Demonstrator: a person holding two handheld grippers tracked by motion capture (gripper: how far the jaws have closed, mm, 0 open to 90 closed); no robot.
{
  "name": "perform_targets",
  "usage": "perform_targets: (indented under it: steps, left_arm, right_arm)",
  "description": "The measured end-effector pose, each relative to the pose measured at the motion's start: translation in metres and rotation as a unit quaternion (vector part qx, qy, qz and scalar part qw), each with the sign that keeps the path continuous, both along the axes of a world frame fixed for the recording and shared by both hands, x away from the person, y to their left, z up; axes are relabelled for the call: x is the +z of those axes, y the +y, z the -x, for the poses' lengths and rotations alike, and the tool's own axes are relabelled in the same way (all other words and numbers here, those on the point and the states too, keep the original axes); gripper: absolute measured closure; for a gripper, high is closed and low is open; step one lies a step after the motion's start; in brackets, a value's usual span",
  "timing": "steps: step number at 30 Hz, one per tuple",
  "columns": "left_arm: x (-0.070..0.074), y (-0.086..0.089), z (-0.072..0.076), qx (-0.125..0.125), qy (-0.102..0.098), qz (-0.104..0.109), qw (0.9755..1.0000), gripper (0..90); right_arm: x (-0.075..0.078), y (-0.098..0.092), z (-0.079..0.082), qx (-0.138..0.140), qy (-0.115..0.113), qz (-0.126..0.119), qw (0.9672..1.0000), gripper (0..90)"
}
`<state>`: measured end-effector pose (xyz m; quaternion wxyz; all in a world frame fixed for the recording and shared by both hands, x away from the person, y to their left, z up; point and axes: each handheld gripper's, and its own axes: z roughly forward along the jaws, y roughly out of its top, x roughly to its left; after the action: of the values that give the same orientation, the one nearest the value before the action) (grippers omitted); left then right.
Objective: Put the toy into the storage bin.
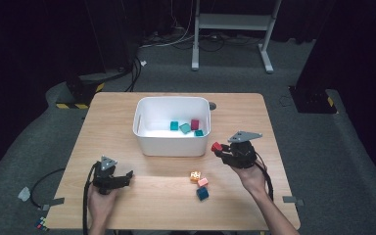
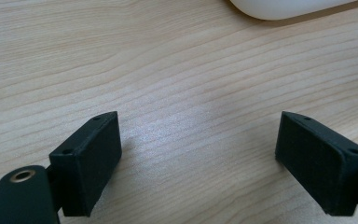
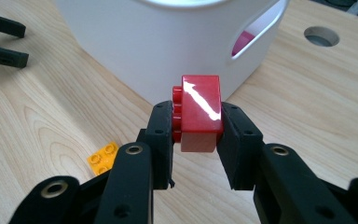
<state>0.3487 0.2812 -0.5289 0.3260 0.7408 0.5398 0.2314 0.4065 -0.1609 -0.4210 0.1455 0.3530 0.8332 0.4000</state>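
Your right gripper (image 3: pixel 196 140) has its jaws clamped on a red toy brick (image 3: pixel 200 112), held above the wooden table (image 1: pixel 107 122) just beside the white bin's (image 1: pixel 171 142) near right corner (studs against one pad). Your left gripper (image 2: pixel 198 154) rests low over bare wood, jaws wide apart with nothing between them.

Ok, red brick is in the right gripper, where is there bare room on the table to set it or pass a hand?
Bare wood lies left of the white bin, along the far edge behind it, and between the left gripper and the yellow brick. It is crowded near the yellow, pink and blue bricks below the right gripper.
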Motion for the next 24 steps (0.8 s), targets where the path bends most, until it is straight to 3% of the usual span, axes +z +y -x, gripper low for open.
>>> perform_targets:
  steps: [14,24]
  left_arm:
    - [0.000,0.000,0.000,0.000,0.000,0.000,1.0000,14.4]
    - [0.000,0.000,0.000,0.000,0.000,0.000,1.0000,14.4]
  right_arm:
    - [0.032,-0.003,-0.009,0.000,-0.004,-0.024,0.9997,67.0]
    - [0.057,0.004,-0.017,0.015,-0.011,-0.036,0.9992,67.0]
